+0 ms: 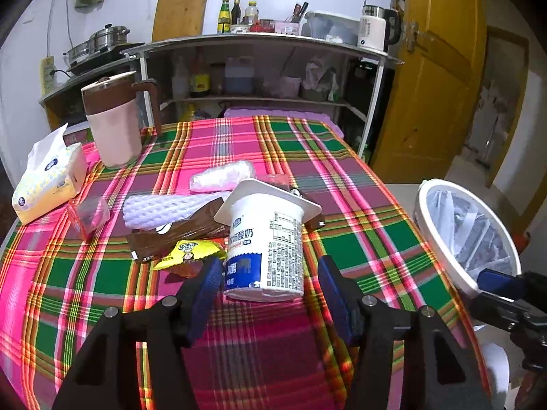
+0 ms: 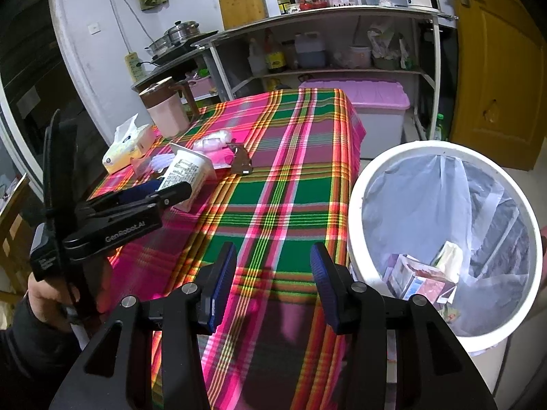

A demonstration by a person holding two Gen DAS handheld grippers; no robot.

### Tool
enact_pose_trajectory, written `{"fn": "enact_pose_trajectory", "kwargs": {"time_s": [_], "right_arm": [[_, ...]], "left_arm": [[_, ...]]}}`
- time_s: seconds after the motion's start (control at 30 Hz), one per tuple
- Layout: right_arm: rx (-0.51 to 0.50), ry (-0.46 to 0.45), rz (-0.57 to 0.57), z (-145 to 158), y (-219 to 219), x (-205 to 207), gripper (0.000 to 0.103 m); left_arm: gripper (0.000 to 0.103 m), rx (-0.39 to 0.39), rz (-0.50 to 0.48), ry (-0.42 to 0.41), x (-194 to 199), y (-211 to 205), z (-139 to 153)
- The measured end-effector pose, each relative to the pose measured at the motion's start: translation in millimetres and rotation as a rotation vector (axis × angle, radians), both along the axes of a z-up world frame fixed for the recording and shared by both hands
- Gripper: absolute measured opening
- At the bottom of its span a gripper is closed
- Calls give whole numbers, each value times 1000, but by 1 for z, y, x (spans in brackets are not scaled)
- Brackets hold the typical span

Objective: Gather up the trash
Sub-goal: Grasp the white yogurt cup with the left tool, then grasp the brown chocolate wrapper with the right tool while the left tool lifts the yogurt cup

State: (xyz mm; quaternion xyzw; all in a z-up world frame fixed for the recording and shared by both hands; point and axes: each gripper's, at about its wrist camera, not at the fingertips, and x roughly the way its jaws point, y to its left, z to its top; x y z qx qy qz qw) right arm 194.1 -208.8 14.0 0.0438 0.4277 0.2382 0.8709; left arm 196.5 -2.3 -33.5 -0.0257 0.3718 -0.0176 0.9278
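- Left wrist view: the left claw [image 1: 268, 282] is spread wide over the plaid-covered tabletop [image 1: 359, 249], its blue pads on either side of an upside-down yogurt cup [image 1: 265, 242].
- The left pad [image 1: 208, 283] sits right against the cup's side, while the right pad [image 1: 333, 294] stands a little apart from it, so the cup is not clamped.
- The cup stands on its base end with its square white rim uppermost and tilted.
- Just left of the cup lie a yellow snack wrapper [image 1: 188, 251] and a brown wrapper [image 1: 177, 230], with white foam netting [image 1: 164, 208] behind them.
- Another clear-wrapped white bundle [image 1: 222, 176] lies further back.
- A small clear pink-tinted packet [image 1: 89, 213] lies near the tissue pack [image 1: 48, 181] at the left edge, and a brown-lidded pink jug [image 1: 114, 119] stands behind that.
- A white trash bin [image 1: 441, 235] with a clear liner stands off the right edge of the tabletop, with part of the right claw showing just in front of it.
- Right wrist view: the right claw [image 2: 273, 282] is wide open and holds nothing, hovering over the near edge of the tabletop [image 2: 273, 205] beside the trash bin [image 2: 355, 205].
- Cartons and paper scraps [image 2: 420, 273] lie at the bottom of the bin.
- At the left, the left claw [image 2: 154, 194] reaches to the yogurt cup [image 2: 188, 171], gripped in a person's hand [image 2: 44, 294].
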Motion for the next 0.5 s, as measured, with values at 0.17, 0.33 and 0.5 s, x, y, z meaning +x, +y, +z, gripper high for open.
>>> {"fn": "enact_pose_trajectory", "kwargs": {"time_s": [0.17, 0.33, 0.5], "right_arm": [[-5, 5, 0, -2, 1, 5, 46], [-12, 6, 7, 1, 3, 7, 46], [-30, 6, 12, 4, 12, 11, 46]], "left_arm": [[51, 3, 32, 46, 8, 3, -8], [51, -36, 48, 8, -6, 10, -2], [51, -65, 36, -23, -28, 16, 7]]}}
